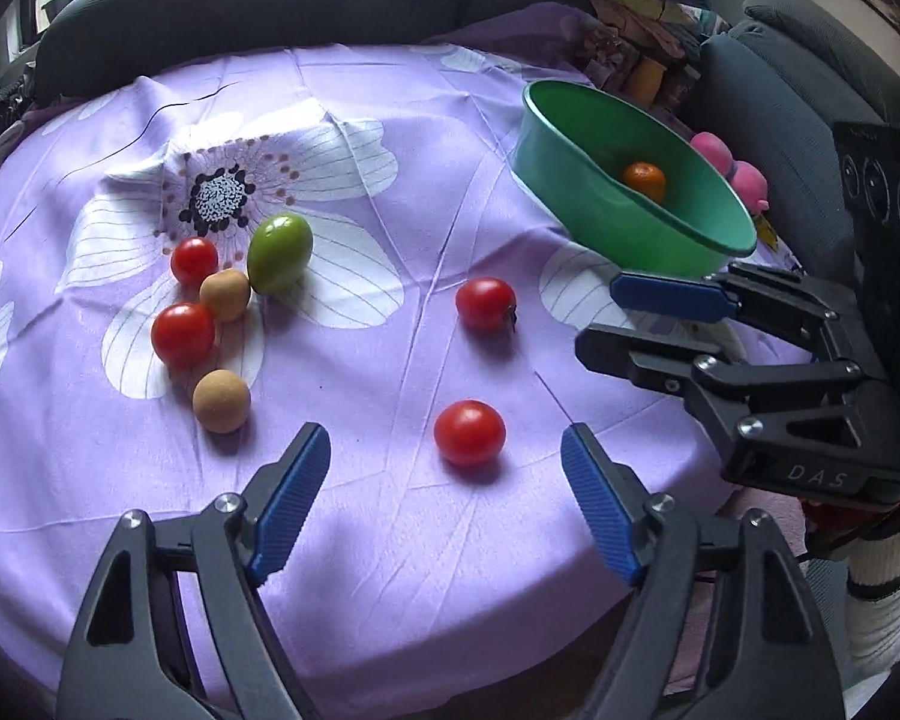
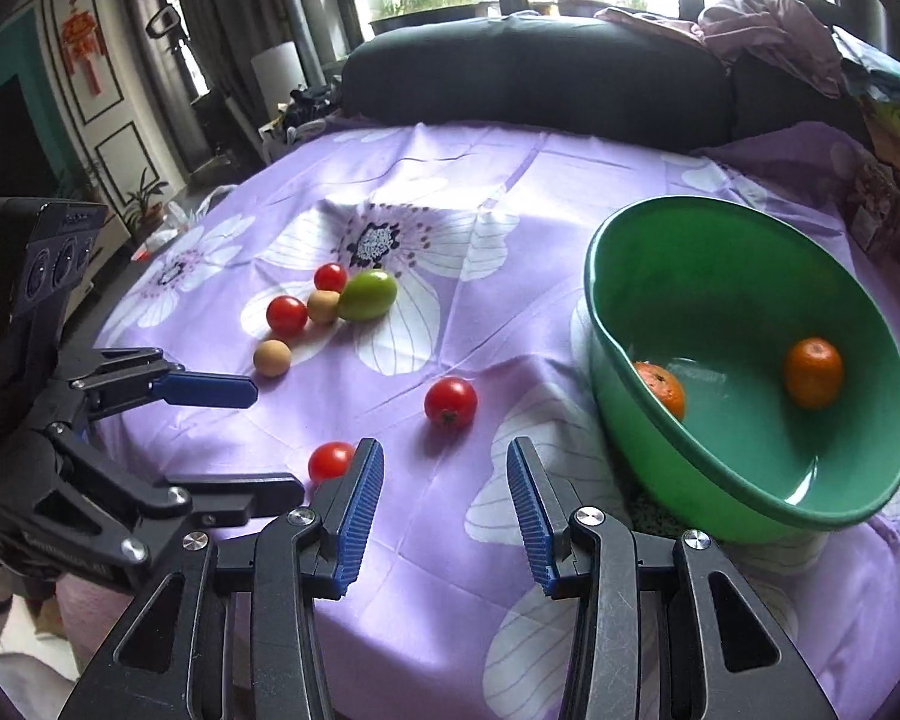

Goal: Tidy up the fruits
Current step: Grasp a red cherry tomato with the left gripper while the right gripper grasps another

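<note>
Since the left claw (image 1: 447,468) gapes empty around the nearest tomato (image 1: 469,432), low centre of frame, lower straight and close gently. The right claw (image 2: 444,480), part-open, holds nothing beside the green bowl (image 2: 630,420) at right.

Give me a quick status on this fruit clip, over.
Left gripper open over nearest tomato, nothing held. Right gripper open, empty. Two oranges in green bowl; the other fruit on the cloth. Path clear.
</note>
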`<state>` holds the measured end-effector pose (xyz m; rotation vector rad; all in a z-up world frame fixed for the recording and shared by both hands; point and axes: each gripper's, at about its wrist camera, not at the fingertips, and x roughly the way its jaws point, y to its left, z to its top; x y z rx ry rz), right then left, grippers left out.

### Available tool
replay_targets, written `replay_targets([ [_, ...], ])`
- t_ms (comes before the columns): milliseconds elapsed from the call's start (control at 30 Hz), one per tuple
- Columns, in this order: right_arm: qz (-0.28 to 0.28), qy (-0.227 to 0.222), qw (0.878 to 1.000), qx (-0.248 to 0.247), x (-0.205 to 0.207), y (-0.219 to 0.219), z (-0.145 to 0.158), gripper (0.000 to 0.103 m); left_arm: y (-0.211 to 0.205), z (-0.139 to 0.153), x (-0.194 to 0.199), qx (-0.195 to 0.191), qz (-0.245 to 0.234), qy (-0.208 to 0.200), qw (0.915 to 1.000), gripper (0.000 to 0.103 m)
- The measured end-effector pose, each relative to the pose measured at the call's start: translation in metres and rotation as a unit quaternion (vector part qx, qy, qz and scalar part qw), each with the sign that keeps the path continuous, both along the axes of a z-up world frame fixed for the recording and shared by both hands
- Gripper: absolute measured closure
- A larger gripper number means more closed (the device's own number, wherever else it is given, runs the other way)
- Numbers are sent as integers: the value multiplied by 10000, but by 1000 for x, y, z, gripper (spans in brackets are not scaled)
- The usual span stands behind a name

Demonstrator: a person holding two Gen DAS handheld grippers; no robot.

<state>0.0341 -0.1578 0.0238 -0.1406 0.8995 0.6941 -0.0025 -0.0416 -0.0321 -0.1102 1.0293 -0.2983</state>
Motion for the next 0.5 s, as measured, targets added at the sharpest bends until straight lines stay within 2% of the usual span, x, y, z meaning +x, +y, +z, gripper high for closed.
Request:
replay_targets([
  [233, 158, 173, 9995, -192, 17, 21, -13, 60, 0, -14, 7, -24, -86, 136, 9999, 39],
  [300, 187, 189, 9994, -231, 20, 26, -17, 60, -1, -15, 9, -16, -113, 132, 9998, 48],
  [500, 276, 166, 9984, -475, 31, 43, -24, 60, -4, -23, 13, -25, -182, 204, 9996, 56],
])
